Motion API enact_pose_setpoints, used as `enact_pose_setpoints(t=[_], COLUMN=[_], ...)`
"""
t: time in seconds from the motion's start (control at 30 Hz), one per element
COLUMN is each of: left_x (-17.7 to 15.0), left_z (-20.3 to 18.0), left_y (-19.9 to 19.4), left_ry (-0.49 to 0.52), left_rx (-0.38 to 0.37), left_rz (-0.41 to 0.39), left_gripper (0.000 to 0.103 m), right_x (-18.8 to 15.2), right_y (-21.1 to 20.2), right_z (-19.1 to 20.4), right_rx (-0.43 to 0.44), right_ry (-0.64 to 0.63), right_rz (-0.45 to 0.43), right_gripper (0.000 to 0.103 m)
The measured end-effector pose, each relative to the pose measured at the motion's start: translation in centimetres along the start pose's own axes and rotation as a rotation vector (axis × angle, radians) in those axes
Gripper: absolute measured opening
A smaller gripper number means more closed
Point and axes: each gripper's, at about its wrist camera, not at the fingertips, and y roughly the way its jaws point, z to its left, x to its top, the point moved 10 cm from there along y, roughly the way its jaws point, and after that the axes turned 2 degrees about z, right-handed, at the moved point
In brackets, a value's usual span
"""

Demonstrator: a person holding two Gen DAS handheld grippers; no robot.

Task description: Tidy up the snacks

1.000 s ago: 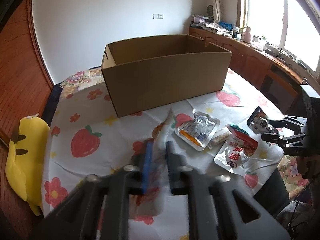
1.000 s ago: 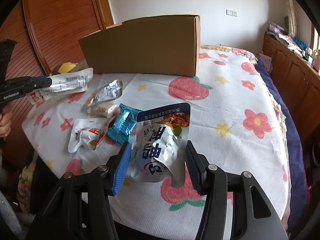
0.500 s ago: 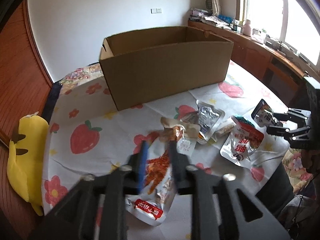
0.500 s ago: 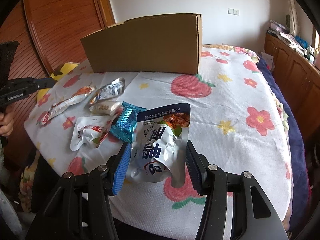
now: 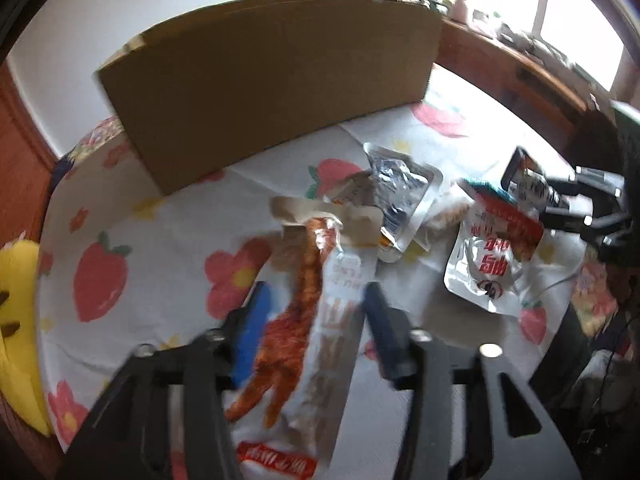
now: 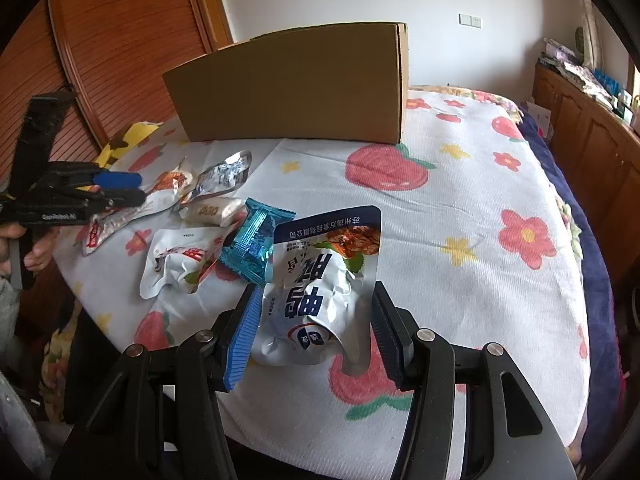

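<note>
My left gripper [image 5: 314,304] is open, its fingers either side of an orange chicken-feet snack pack [image 5: 308,320] that lies on the cloth. My right gripper [image 6: 316,320] is open around a white and blue duck snack pouch [image 6: 324,280] that rests between its fingers. A silver pack [image 5: 400,188], a small beige pack [image 6: 212,210], a blue wrapper [image 6: 256,240] and a red and white pouch [image 5: 492,256] lie between the two grippers. The open cardboard box [image 5: 272,88] stands behind them; it also shows in the right wrist view [image 6: 296,88].
The bed is covered by a strawberry-and-flower cloth [image 6: 460,200]. A yellow plush toy [image 5: 16,320] lies at the left edge. A wooden sideboard [image 6: 592,120] with clutter runs along the right under the window. A wooden sliding door [image 6: 120,40] is at the left.
My left gripper was shut on the orange pack and held it up; it has lowered it to the cloth and opened. My right gripper and its pouch have hardly moved.
</note>
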Motion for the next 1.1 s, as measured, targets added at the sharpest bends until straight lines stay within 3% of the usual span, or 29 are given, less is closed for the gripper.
enact_pose_setpoints(t=[0.07,0.37,0.53,0.93,1.1], left_x=[-0.1,0.8,1.3,1.2,0.7], left_z=[-0.4,0.6,0.6,0.5,0.0], left_y=[0.9,1.9,2.1,2.1,1.5], left_ry=[0.049,-0.018,-0.023,-0.022,-0.008], left_rx=[0.035,-0.03,-0.024,-0.025,-0.027], left_rz=[0.015,0.006,-0.027,-0.011,0.0], left_gripper=[0.069,0.075,0.08,0.08,0.064], right_x=[0.0,-0.2,-0.2,-0.1,-0.1], right_y=[0.1,0.2,0.2,0.2,0.2], right_z=[-0.1,-0.3,-0.4,-0.4,-0.4], right_rx=[0.0,0.01,0.016,0.018,0.018], right_ry=[0.001,0.004,0.01,0.013,0.013], right_rz=[0.002,0.003,-0.001,-0.003,-0.003], right_gripper=[0.055,0.055,0.055,0.055,0.055])
